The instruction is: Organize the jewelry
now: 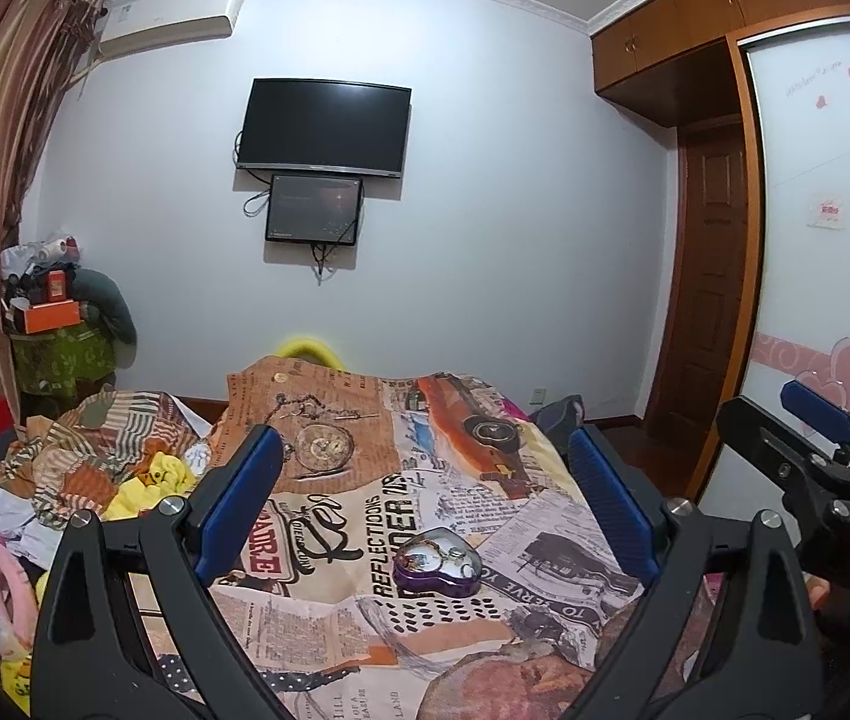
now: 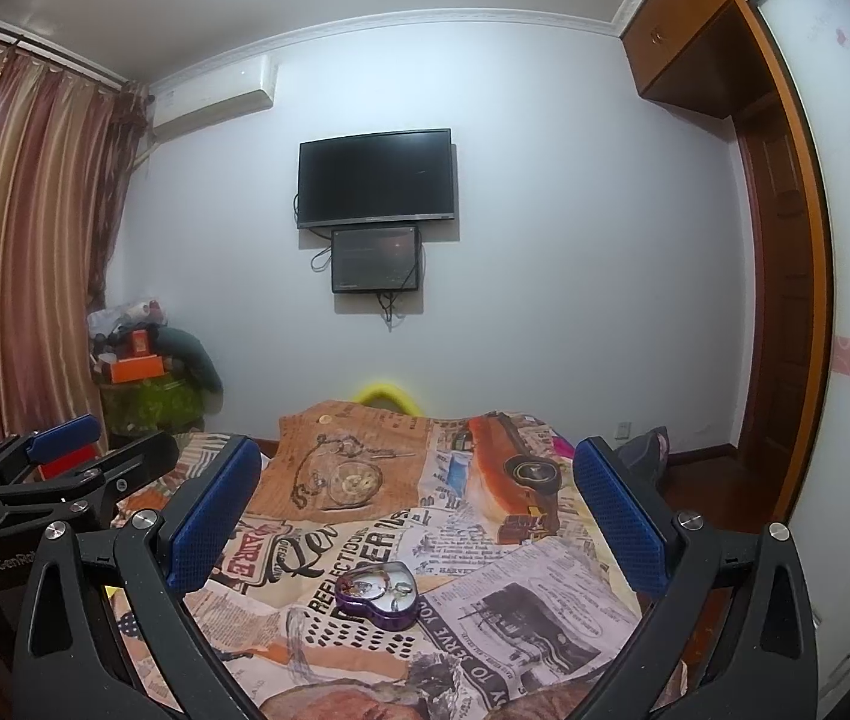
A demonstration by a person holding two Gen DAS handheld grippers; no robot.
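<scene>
In the left wrist view, the left tongs [image 1: 425,492] are seen held wide apart, with nothing between the two blue-padded fingers [image 1: 242,495]. Both are raised above a bed covered by a newspaper-print bedspread [image 1: 365,618] in orange, cream and black. A purple heart-shaped tin box [image 1: 437,564] with a shiny silver inside is seen lying open on the bedspread, low in the gap between the fingers and nearer the right one, touched by neither. Small pieces of jewelry [image 1: 455,555] are glimpsed inside it, too small to be told apart. The right tongs [image 1: 797,426] are seen at the right edge, over the side of the bed; from here it cannot be told how their fingers stand. A black wall-mounted television [image 1: 324,127] is seen on the far wall, with a smaller dark screen [image 1: 314,210] just below it.

In the right wrist view, the right tongs [image 2: 419,510] are likewise shown spread wide and holding nothing. The purple heart-shaped tin box [image 2: 378,593] is seen resting on the bedspread [image 2: 515,600] between the fingers, left of the middle and apart from both. The left tongs [image 2: 89,444] are seen at the left edge, raised beside the bed.
</scene>
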